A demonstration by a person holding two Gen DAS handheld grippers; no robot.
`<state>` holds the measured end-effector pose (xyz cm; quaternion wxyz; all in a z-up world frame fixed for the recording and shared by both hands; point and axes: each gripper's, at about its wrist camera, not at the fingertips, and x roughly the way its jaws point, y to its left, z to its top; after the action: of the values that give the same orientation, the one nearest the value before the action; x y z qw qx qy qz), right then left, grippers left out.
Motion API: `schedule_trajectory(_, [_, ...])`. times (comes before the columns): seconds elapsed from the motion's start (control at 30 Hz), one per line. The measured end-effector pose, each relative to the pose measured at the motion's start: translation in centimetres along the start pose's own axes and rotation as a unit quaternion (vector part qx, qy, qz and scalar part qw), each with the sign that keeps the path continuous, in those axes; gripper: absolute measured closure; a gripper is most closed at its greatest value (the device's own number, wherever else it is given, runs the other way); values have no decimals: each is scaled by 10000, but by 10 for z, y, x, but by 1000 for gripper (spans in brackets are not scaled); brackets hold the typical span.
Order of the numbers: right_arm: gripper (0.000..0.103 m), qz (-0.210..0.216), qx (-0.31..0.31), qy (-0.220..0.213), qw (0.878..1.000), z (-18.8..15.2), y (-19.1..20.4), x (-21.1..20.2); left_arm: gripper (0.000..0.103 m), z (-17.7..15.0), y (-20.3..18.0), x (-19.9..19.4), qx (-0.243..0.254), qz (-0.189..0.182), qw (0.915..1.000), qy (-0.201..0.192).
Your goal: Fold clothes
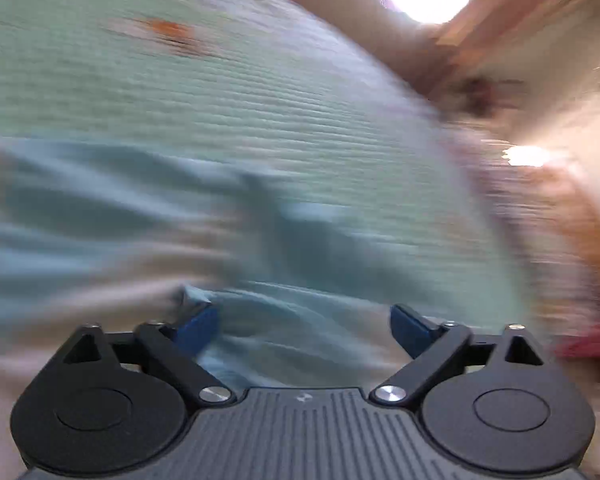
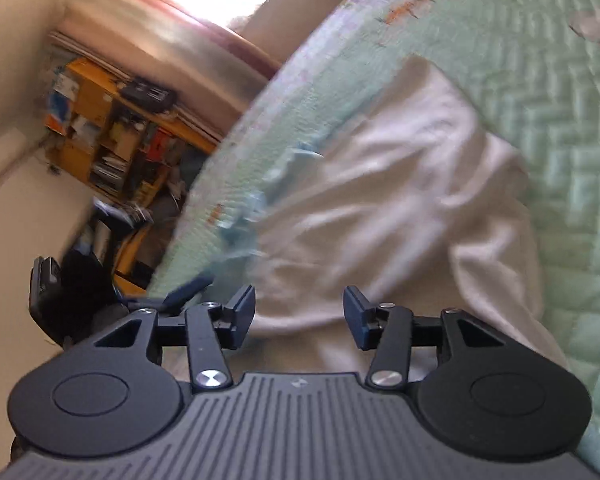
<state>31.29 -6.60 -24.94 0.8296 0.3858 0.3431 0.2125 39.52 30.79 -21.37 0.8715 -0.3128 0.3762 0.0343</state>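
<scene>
We see a pale, crumpled piece of clothing (image 2: 400, 184) lying on a soft green quilt (image 2: 540, 92). It has a bit of light blue cloth (image 2: 244, 216) along its edge. Our right gripper (image 2: 299, 316) is just over the near end of it, with its fingers about half open and nothing pinched between them. Our left gripper (image 1: 304, 328) is spread wide over blue and pale cloth (image 1: 100, 216). That view is very blurry, but its fingers hold nothing. Past the bed stands a yellow shelf (image 2: 112, 132) full of things.
</scene>
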Motion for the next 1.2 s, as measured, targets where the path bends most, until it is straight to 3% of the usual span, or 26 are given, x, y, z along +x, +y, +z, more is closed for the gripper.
schedule_trajectory(0.03, [58, 81, -59, -57, 9999, -5, -3, -4, 17, -2, 15, -4, -160, 49, 9998, -112])
schedule_trajectory(0.1, [58, 137, -273, -141, 9994, -9, -3, -6, 17, -1, 35, -13, -409, -272, 9986, -203])
schedule_trajectory(0.27, [57, 16, -710, -190, 9973, -14, 7, -3, 10, 2, 15, -31, -95, -187, 9996, -186])
schedule_trajectory(0.33, [57, 67, -648, -203, 9977, -13, 5, 0, 4, -2, -13, -44, 458, -54, 9980, -424])
schedule_trajectory(0.4, [57, 103, -600, -220, 9979, -13, 2, 2, 1, -13, -47, -51, 1298, 30, 9900, -548])
schedule_trajectory(0.47, [57, 53, -685, -233, 9974, -14, 4, 4, 1, -30, -69, -35, 1888, 75, 9819, -120])
schedule_trajectory(0.57, [57, -26, -818, -235, 9964, -17, 9, 6, 6, -54, -69, 10, 2180, 704, 9706, 740])
schedule_trajectory(0.6, [57, -22, -813, -232, 9964, -16, 9, 7, 1, -62, -67, 12, 2336, 693, 9678, 627])
schedule_trajectory(0.67, [57, -3, -743, -213, 9970, -15, 9, 6, 1, -72, -72, 11, 2729, 739, 9577, 536])
schedule_trajectory(0.8, [57, 98, -703, -75, 9975, -9, 24, -1, 1, -72, -66, 6, 2744, 617, 9580, 559])
schedule_trajectory(0.97, [57, 387, -1231, -543, 9902, 20, 64, -6, 1, -79, -66, 6, 2982, 560, 9516, 492])
schedule_trajectory(1.07, [57, 390, -813, -158, 9958, 37, 49, 28, 1, -77, -62, 11, 2996, 525, 9515, 458])
schedule_trajectory(1.13, [59, -9, -549, 267, 9981, 39, 31, 53, 1, -77, -62, 11, 3016, 538, 9509, 445])
schedule_trajectory(1.17, [81, -269, -443, 474, 9975, 38, 21, 64, 1, -78, -62, 12, 3032, 548, 9503, 443])
schedule_trajectory(1.2, [83, -417, -321, 592, 9969, 38, 15, 69, 1, -78, -62, 12, 3044, 549, 9499, 438])
